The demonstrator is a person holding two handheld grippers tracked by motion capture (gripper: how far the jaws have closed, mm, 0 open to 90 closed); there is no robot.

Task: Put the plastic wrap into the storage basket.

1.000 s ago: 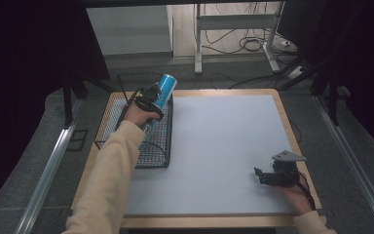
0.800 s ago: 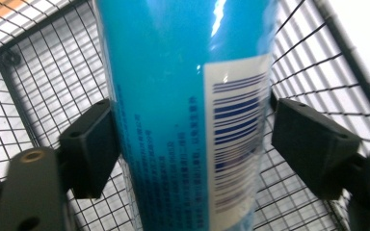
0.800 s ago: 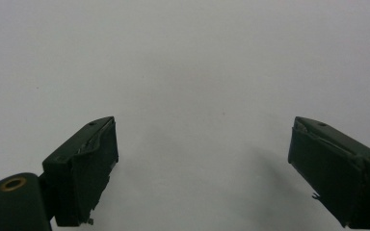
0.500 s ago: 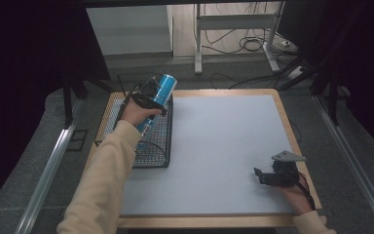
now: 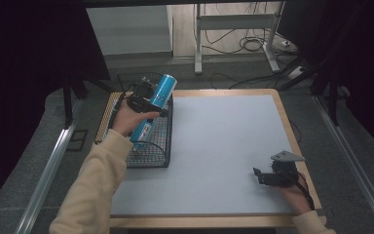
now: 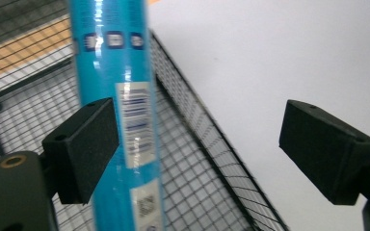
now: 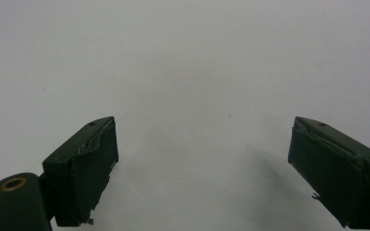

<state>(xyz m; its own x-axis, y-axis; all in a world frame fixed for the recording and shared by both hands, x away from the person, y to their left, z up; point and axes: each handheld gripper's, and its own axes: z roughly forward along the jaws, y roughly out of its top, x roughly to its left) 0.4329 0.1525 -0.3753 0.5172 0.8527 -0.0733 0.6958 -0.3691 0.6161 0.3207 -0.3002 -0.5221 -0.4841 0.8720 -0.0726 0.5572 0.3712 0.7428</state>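
The left claw [image 6: 200,144] hangs released over the basket [image 5: 152,155]; the can [image 6: 118,110] touches its left pad, well apart from the right pad, long axis running up along the jaws, tilted; the right claw [image 7: 202,168], also released, rests far off on the table [image 5: 224,141].

Table [image 5: 224,146]: white top, wooden rim, bare across centre and right. Floor [image 5: 350,161]: grey carpet. Metal rails [image 5: 53,161] run along both sides. Grey frame legs [image 5: 198,39] and loose cables [image 5: 253,46] beyond the far edge.
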